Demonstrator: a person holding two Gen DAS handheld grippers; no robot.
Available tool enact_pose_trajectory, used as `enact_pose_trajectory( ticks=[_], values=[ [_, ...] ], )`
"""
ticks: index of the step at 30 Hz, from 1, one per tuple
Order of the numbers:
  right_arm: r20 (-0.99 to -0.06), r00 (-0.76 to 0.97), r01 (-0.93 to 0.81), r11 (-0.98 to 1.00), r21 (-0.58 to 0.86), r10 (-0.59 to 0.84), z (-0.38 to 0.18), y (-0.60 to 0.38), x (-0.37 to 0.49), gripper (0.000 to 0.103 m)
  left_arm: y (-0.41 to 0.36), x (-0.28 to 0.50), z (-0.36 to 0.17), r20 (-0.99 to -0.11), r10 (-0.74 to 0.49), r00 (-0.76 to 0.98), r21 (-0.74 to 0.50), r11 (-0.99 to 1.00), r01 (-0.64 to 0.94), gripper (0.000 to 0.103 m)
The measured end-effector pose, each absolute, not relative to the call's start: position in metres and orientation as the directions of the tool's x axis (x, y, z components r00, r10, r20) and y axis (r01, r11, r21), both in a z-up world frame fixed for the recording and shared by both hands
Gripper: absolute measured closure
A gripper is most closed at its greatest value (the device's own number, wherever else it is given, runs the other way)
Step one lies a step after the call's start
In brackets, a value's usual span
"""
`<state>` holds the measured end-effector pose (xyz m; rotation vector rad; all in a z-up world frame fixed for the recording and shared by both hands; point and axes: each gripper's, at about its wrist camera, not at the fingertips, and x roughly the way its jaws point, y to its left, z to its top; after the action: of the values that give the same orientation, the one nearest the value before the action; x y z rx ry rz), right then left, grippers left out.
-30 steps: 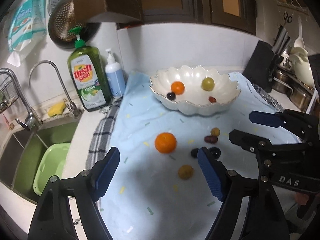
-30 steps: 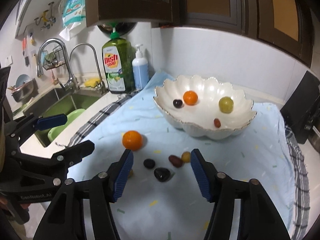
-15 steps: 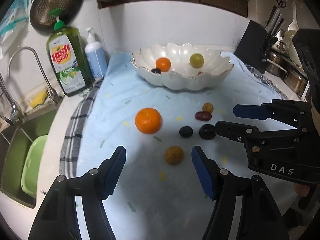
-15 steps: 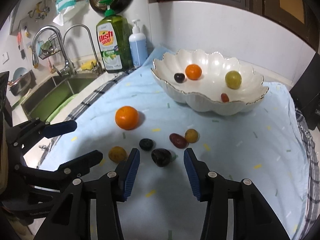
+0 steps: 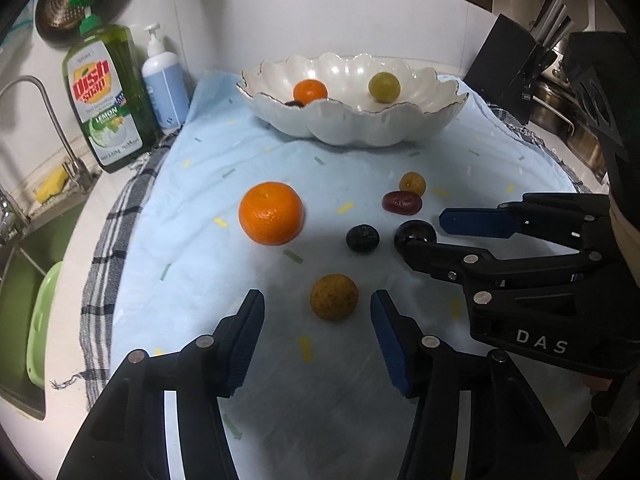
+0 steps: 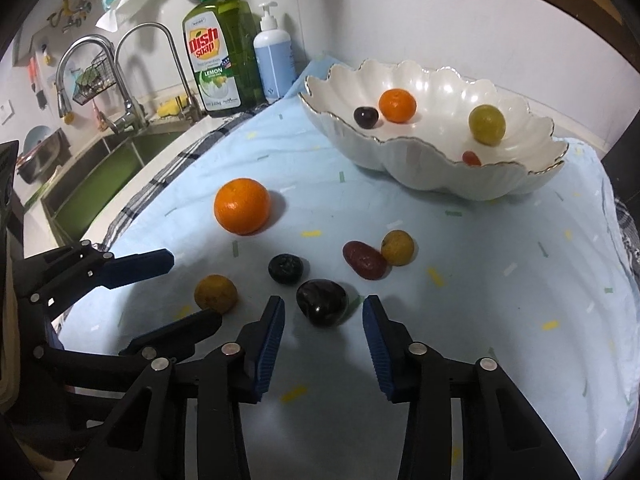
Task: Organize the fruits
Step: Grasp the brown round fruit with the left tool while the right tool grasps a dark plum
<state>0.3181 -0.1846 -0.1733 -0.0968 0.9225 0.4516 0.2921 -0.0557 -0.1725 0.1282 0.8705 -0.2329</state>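
Closing, nothing pinched yet: left gripper (image 5: pixel 318 324) bracketing the speckled yellow fruit (image 5: pixel 334 297), right gripper (image 6: pixel 323 320) bracketing the dark plum (image 6: pixel 322 302), both fruits lying on the blue cloth (image 6: pixel 500 320), presumably bound for the white bowl (image 6: pixel 440 178).

Table (image 6: pixel 182 136): checked towel (image 5: pixel 104 236) under light-blue cloth (image 6: pixel 500 300). Sink-side edge: dish soap bottle (image 6: pixel 218 64) w/ pump bottle (image 6: pixel 276 66) beside it. Far edge: white scalloped bowl (image 6: pixel 424 172). Cloth centre: orange (image 6: pixel 242 211), five small fruits nr it.
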Motion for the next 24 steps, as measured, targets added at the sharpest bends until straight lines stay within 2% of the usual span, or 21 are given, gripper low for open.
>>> enact_pose_trajectory(
  ticks=[4, 6, 8, 13, 24],
  values=[
    [-0.794, 0.505, -0.416, 0.902, 0.121, 0.339, -0.178, -0.185, 0.322, 0.065, -0.056, 0.297, -0.176, -0.779, -0.172, 0.603, -0.013, 0.966, 0.259, 0.056],
    [-0.796, 0.497, -0.42, 0.899, 0.128, 0.346, -0.18, -0.184, 0.323, 0.07, -0.057, 0.299, -0.179, -0.784, -0.183, 0.593, -0.028, 0.965, 0.261, 0.059],
    [-0.798, 0.492, -0.429, 0.895, 0.126, 0.348, -0.182, -0.182, 0.323, 0.072, -0.057, 0.3, -0.181, -0.788, -0.183, 0.587, -0.033, 0.966, 0.257, 0.067],
    [-0.795, 0.497, -0.431, 0.894, 0.12, 0.347, -0.182, -0.181, 0.324, 0.074, -0.056, 0.301, -0.182, -0.792, -0.213, 0.572, -0.074, 0.964, 0.256, 0.076],
    [-0.782, 0.519, -0.429, 0.896, 0.112, 0.346, -0.176, -0.184, 0.317, 0.075, -0.05, 0.296, -0.17, -0.776, -0.201, 0.598, -0.08, 0.972, 0.223, 0.076]
  ],
)
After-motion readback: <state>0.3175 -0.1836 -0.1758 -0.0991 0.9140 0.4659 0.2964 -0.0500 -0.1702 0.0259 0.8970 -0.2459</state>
